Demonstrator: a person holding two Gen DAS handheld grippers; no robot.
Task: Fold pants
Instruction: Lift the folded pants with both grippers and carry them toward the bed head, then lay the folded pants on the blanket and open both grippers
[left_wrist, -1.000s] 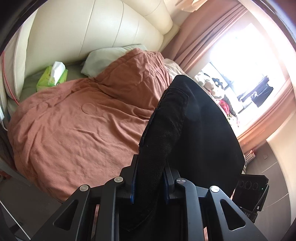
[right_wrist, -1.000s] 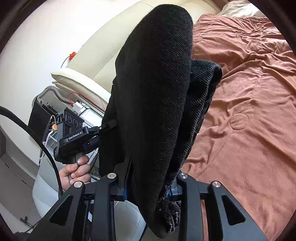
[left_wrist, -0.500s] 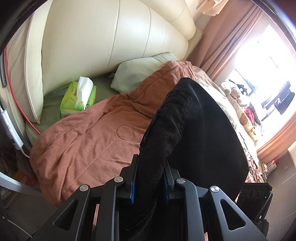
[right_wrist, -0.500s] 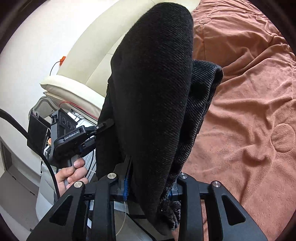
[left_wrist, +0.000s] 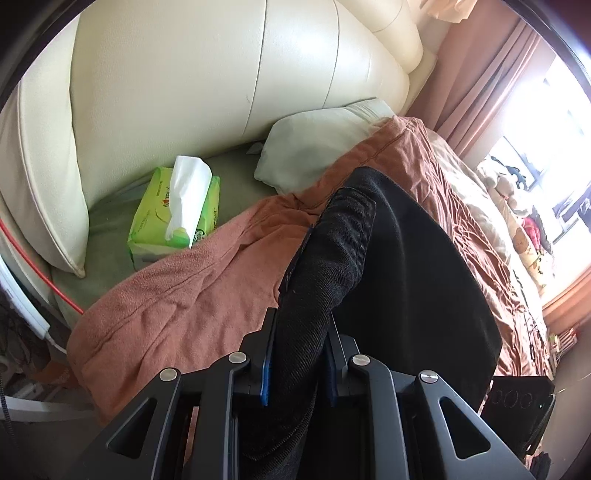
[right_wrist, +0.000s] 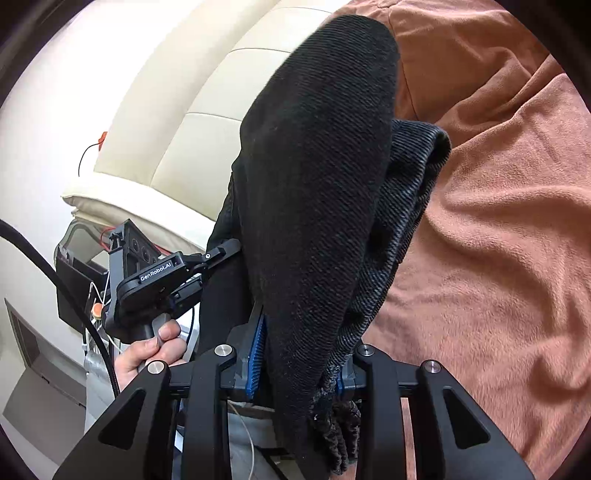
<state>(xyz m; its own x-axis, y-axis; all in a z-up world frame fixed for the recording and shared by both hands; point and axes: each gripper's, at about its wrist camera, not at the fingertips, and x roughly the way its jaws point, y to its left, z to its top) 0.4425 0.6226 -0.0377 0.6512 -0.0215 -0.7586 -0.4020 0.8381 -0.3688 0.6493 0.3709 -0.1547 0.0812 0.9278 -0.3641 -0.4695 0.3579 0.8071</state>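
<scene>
Both claws, left claw (left_wrist: 298, 354) and right claw (right_wrist: 299, 356), clamp the black pants (right_wrist: 317, 177), stretched between them above the bed (left_wrist: 177, 306) near its headboard edge.

Both tools are showing black angular frames, silver screws and blue pads; the left tool (right_wrist: 221, 258) is wearing white "GenRobot.AI" lettering beside bare fingers (right_wrist: 162, 338).

Coarse matt twill pants (left_wrist: 406, 280), fuzzy blanket (left_wrist: 177, 299) (glossy leather-like headboard (left_wrist: 207, 74))
</scene>
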